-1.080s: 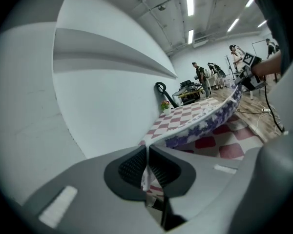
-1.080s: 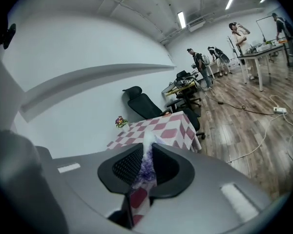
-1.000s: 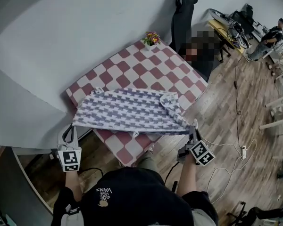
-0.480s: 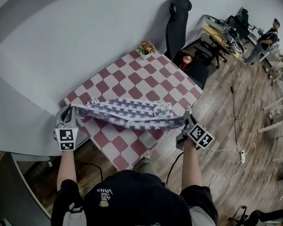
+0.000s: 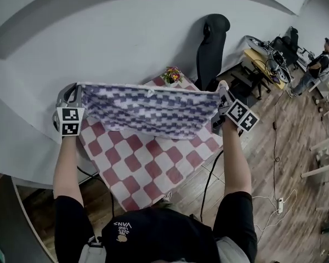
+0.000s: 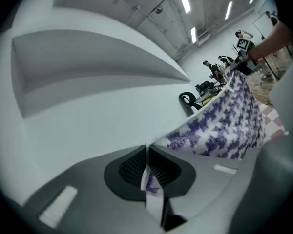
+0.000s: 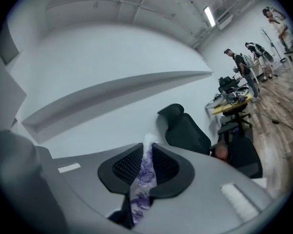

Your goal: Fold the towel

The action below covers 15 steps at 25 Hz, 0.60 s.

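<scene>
**Inspector:** What was the state of both tools at inspection?

**Operator:** My left gripper [image 6: 147, 152] was clamped on one top corner of the towel [image 5: 148, 109], with cloth pinched between its pads. My right gripper [image 7: 147, 156] was closed on the opposite top corner, with a thicker bunch of fabric in its jaws.

**Inspector:** Where was the towel?

**Operator:** It was stretched taut between the two tools. Its free edge hung below them, apparently clear of the checked table [image 5: 153, 163] underneath. A flower pot [image 5: 174, 74] stood beyond the cloth. I could not tell whether the cloth was single or doubled.

**Inspector:** Which step was in hand?

**Operator:** I judged it to be the squaring-up. The towel was held out by one edge, ready to be laid over.

**Inspector:** What did the next move require?

**Operator:** It called for setting the hanging edge on the table below the tools, then bringing the held corners down onto it. Both grips had to stay firm and the tension even so the edges would meet, and the cloth had to keep short of the flowers.
</scene>
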Tool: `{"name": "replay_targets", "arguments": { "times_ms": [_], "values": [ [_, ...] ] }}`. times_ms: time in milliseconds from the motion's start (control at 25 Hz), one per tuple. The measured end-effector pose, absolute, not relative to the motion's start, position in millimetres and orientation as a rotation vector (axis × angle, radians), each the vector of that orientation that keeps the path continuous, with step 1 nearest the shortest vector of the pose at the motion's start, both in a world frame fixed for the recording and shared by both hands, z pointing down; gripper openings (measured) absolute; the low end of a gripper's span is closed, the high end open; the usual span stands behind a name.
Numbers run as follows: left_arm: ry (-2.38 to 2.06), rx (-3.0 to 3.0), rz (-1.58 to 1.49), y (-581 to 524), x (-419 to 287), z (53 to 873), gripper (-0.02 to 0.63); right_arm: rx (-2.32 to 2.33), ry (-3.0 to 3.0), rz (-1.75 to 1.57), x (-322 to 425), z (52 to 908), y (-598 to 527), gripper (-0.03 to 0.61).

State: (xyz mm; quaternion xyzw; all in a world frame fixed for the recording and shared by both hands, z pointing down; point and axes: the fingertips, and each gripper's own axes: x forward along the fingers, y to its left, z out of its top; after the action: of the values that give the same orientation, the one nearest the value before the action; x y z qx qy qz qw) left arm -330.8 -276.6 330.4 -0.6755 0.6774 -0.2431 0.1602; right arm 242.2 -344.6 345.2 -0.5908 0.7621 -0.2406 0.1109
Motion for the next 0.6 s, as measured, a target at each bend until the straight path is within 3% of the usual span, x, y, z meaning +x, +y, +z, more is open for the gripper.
{"name": "replay_targets", "arguments": {
  "times_ms": [160, 280, 600],
  "values": [
    [1.903, -1.817, -0.589, -265, -330, 267, 0.017, -1.564, 2.225, -0.556, 240, 271, -358, 0.055],
    [1.838, -1.803, -0.590, -241, -321, 269, 0.017, -1.517, 2.204, -0.532, 246, 269, -344, 0.055],
    [1.754, -2.040, -0.858, -175, -311, 438, 0.017, -1.712, 2.046, -0.940, 267, 468, -267, 0.055]
  ]
}}
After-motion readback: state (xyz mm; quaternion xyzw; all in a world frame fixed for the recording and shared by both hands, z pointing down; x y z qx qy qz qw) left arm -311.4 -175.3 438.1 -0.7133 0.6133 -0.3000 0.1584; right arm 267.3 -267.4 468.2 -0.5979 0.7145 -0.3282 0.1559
